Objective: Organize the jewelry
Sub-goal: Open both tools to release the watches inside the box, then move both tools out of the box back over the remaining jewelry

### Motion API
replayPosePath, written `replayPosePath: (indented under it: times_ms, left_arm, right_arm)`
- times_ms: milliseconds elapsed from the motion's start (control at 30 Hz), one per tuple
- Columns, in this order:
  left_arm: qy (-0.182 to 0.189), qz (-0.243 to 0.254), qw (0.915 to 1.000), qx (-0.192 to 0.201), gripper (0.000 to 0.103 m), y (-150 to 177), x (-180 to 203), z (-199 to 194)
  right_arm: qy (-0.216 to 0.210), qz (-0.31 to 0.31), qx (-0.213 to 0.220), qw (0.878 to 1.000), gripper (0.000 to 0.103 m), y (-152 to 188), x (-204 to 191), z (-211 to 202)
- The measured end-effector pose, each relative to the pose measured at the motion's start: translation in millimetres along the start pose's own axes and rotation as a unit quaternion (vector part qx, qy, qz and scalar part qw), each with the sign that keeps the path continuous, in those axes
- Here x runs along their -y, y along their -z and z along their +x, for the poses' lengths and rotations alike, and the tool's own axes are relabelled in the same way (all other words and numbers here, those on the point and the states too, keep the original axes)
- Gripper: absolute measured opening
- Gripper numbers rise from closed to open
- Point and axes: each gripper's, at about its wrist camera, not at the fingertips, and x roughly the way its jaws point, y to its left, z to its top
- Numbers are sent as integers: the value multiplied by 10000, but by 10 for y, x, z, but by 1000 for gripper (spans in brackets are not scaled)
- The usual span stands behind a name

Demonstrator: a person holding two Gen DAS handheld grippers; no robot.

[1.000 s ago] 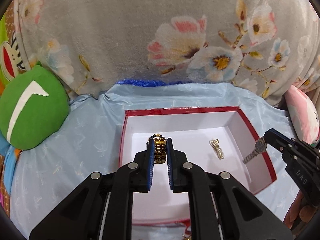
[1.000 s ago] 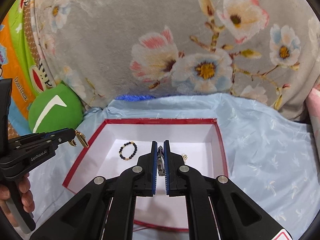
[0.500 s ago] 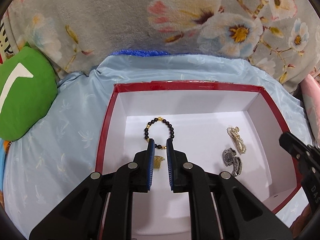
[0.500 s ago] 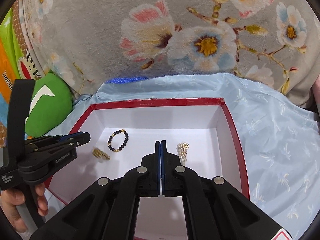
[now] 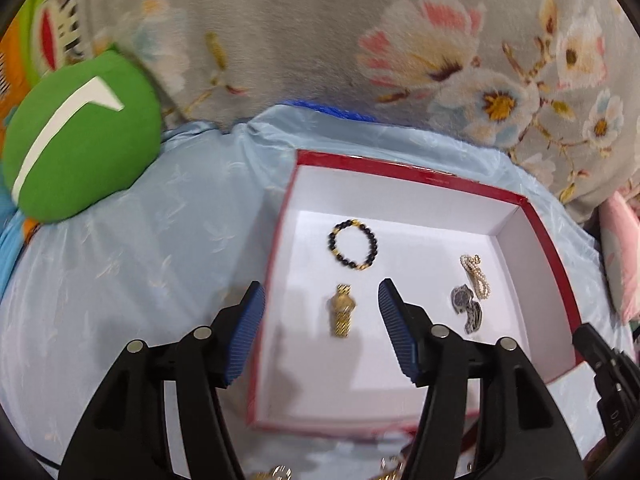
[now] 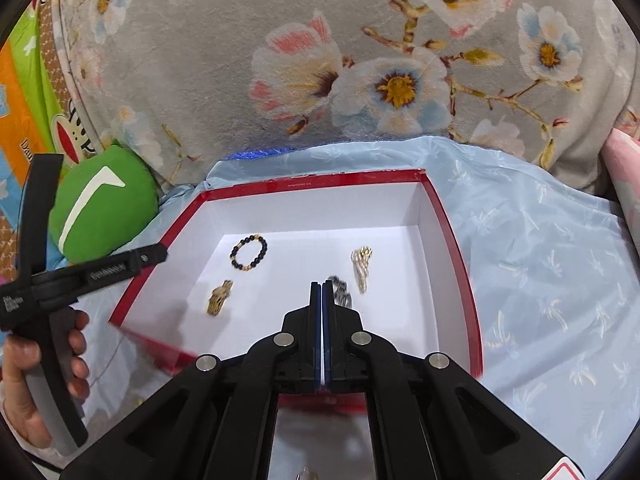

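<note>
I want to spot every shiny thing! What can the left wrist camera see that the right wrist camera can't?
Only the left wrist camera shows the left gripper head-on, its jaws opening with nothing gripped, and the whole silver watch.

Only the right wrist camera shows the hand holding that gripper, and the shut right gripper partly hiding the watch.

Both show the red box, black bead bracelet, gold watch, pearl piece and green cushion.
</note>
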Motion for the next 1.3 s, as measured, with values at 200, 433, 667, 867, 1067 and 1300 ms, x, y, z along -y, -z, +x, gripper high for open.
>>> replayPosePath:
  times_ms: [200, 433, 667, 867, 1067, 1300]
  left_arm:
    - [-85, -299, 9995, -26, 57, 450, -312, -434]
    - [-237, -113, 9992, -291, 57, 1018, -353, -711]
    - [-214, 123, 9978, -617, 57, 1458, -227, -754]
    - [-74, 276, 9969, -729, 74, 1634, -20, -746]
    - [78, 379, 9949, -936, 75, 1657, 218, -530]
    - [159, 330, 9919, -1214, 75, 1681, 366, -197]
  right_arm:
    - [-95, -15, -164, 9998, 3, 431, -72, -342]
    - [-130, 3, -512, 9986, 5, 944, -129, -641]
    - [25, 192, -796, 9966, 41, 1364, -84, -725]
    - [249, 293, -870, 9955, 60, 1529, 5, -716]
    - [419, 449, -961, 9935, 60, 1522, 140, -600]
    - [534, 473, -1069, 9917, 60, 1438, 218, -413]
